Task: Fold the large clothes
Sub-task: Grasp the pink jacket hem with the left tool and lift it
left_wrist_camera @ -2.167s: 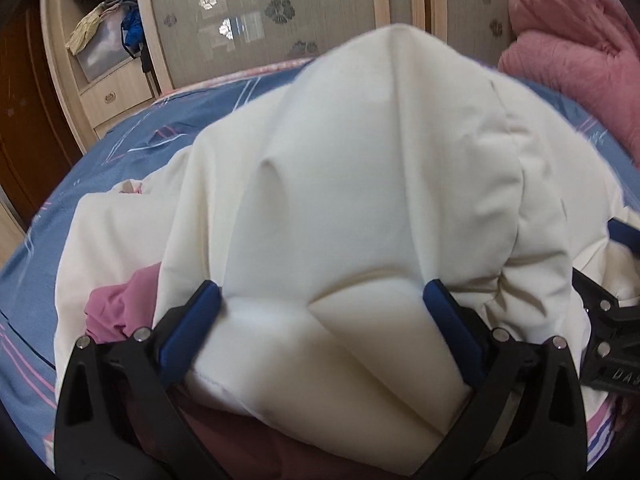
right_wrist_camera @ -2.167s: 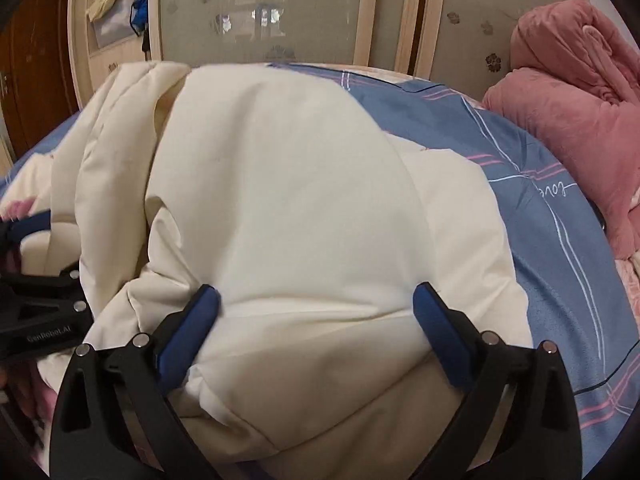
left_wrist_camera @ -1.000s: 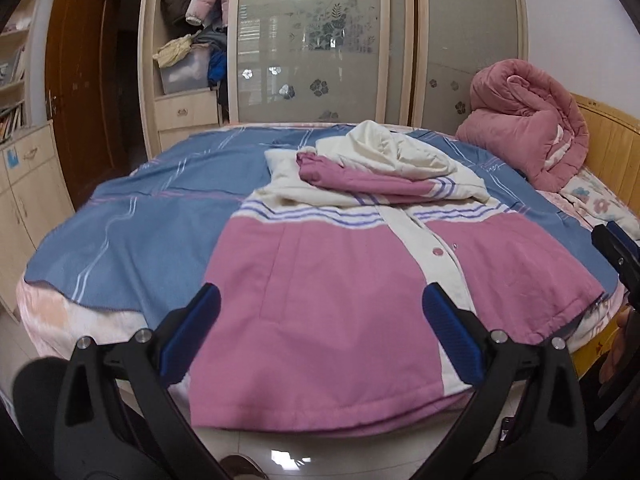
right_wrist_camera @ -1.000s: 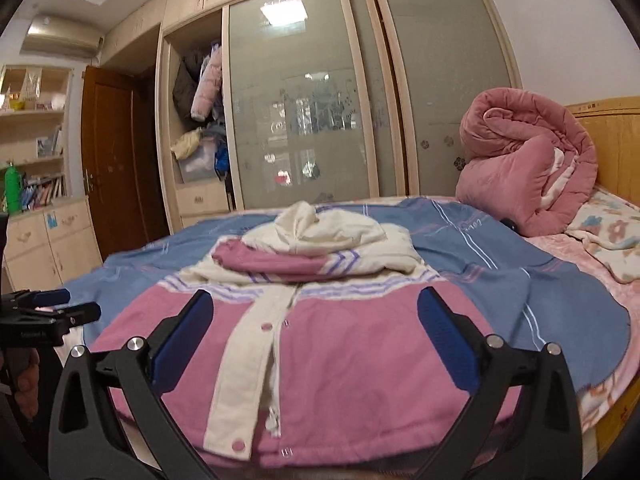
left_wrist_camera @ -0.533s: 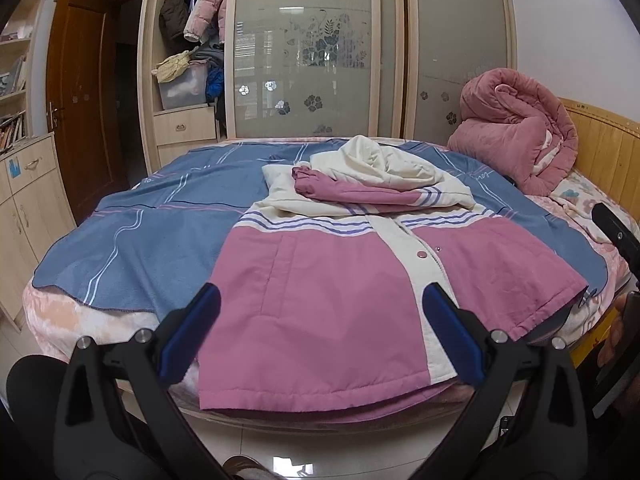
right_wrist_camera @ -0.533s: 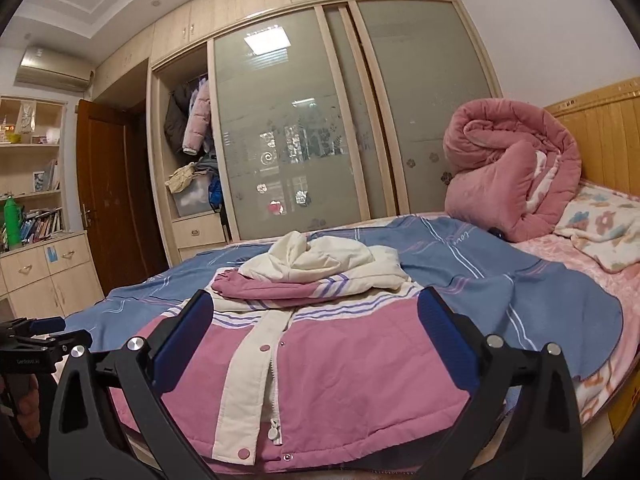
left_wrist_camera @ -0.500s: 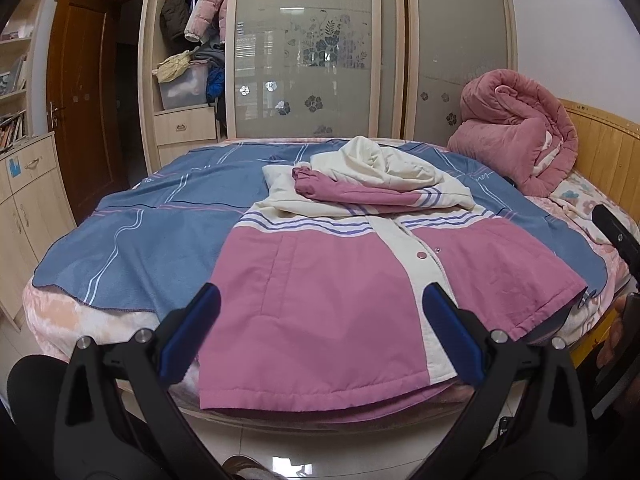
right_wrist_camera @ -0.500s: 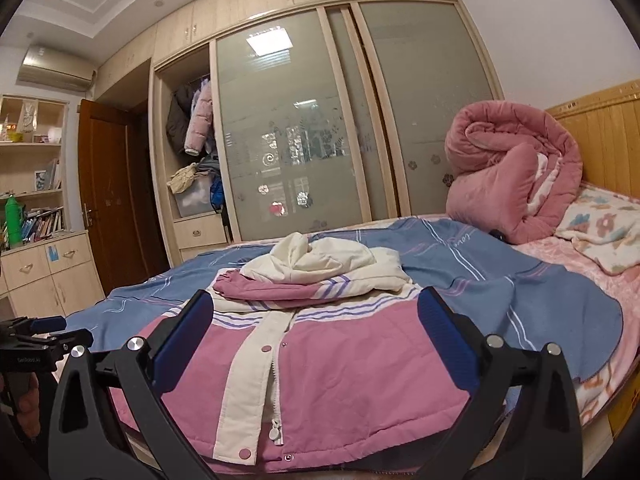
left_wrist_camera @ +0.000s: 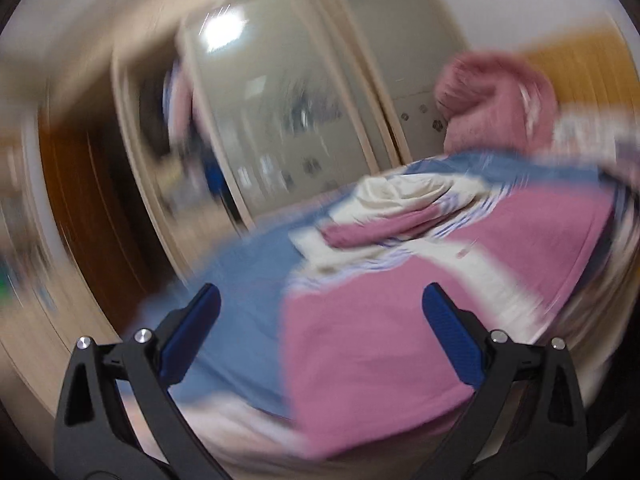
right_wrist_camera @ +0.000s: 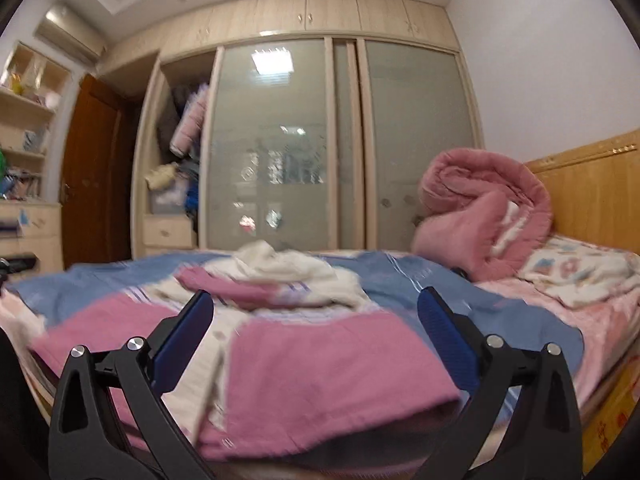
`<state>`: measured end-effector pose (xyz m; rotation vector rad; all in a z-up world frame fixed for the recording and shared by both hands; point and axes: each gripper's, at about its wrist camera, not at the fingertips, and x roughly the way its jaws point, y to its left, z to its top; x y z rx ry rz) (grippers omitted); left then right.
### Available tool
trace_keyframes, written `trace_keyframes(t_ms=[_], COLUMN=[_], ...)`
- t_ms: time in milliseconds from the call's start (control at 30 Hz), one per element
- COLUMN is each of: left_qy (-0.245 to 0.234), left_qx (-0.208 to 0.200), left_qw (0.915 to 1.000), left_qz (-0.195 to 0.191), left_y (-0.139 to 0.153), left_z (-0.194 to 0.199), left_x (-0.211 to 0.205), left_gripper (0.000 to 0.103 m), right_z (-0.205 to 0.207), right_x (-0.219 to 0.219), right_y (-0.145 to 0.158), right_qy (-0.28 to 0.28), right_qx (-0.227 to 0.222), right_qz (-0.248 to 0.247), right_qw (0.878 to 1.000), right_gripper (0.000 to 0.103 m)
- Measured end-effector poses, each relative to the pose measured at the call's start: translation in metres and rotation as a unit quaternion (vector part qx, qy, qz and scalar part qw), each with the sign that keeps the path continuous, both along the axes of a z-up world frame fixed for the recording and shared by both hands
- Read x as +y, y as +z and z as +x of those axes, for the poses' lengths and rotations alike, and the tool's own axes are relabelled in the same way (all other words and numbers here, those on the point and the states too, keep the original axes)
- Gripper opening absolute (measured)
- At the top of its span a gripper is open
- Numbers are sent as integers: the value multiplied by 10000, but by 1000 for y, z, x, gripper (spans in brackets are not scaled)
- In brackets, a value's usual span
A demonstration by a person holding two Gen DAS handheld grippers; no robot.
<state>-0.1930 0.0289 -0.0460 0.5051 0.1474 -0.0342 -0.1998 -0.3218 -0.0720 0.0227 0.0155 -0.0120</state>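
Note:
A large pink and cream jacket (right_wrist_camera: 320, 364) lies spread on the bed, its cream hood and a pink sleeve (right_wrist_camera: 280, 276) bunched at the far end. It also shows, blurred, in the left wrist view (left_wrist_camera: 384, 320). My left gripper (left_wrist_camera: 320, 336) is open and empty, held off the bed's near left corner. My right gripper (right_wrist_camera: 316, 332) is open and empty, above the jacket's near hem without touching it.
The bed has a blue sheet (right_wrist_camera: 472, 304). A rolled pink quilt (right_wrist_camera: 484, 216) and a floral pillow (right_wrist_camera: 576, 272) lie by the wooden headboard (right_wrist_camera: 592, 192) at right. A sliding-door wardrobe (right_wrist_camera: 340, 140) stands behind, a brown door (right_wrist_camera: 92, 168) at left.
Both grippers have let go of the jacket and pulled back from the bed. Now the left view swings and tilts with blur, and the right view has dropped closer to the hem.

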Motion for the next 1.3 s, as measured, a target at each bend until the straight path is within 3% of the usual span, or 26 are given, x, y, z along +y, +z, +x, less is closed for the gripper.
trace_keyframes(t_ms=[67, 133, 300, 433, 533, 667, 833, 900, 1000, 1300], left_qy=[-99, -324, -912, -955, -916, -860, -797, -695, -619, -395], left_qx=[-346, -259, 76, 281, 108, 12, -20, -197, -352, -526], left_qw=[9920, 9803, 9657, 9598, 9517, 9334, 9216, 9203, 9288, 9399], left_qz=[1214, 1931, 2429, 2625, 2930, 3483, 3799, 3844, 3636, 3350], left_y=[-31, -66, -121, -150, -166, -190, -208, -206, -190, -168], left_z=[-14, -25, -42, -30, -20, -5, 6, 6, 4, 12], left_x=[-11, -21, -41, -57, -65, -75, -79, -78, -79, -79], left_gripper=[101, 101, 101, 101, 101, 101, 101, 101, 101, 101], right_z=[9, 9, 21, 24, 27, 28, 30, 31, 31, 32], right_x=[-3, -4, 0, 3, 3, 0, -4, -5, -5, -5], right_y=[-2, 0, -7, -8, -8, -9, -10, -11, -11, -13], right_qy=[86, 118, 194, 241, 239, 219, 193, 195, 197, 203], right_qx=[230, 120, 371, 408, 441, 462, 511, 535, 532, 552], right_qz=[82, 162, 144, 196, 192, 207, 286, 307, 316, 286], right_qw=[9997, 9997, 9990, 9987, 9986, 9985, 9981, 9979, 9979, 9979], right_gripper=[102, 102, 102, 102, 102, 102, 102, 102, 102, 102])
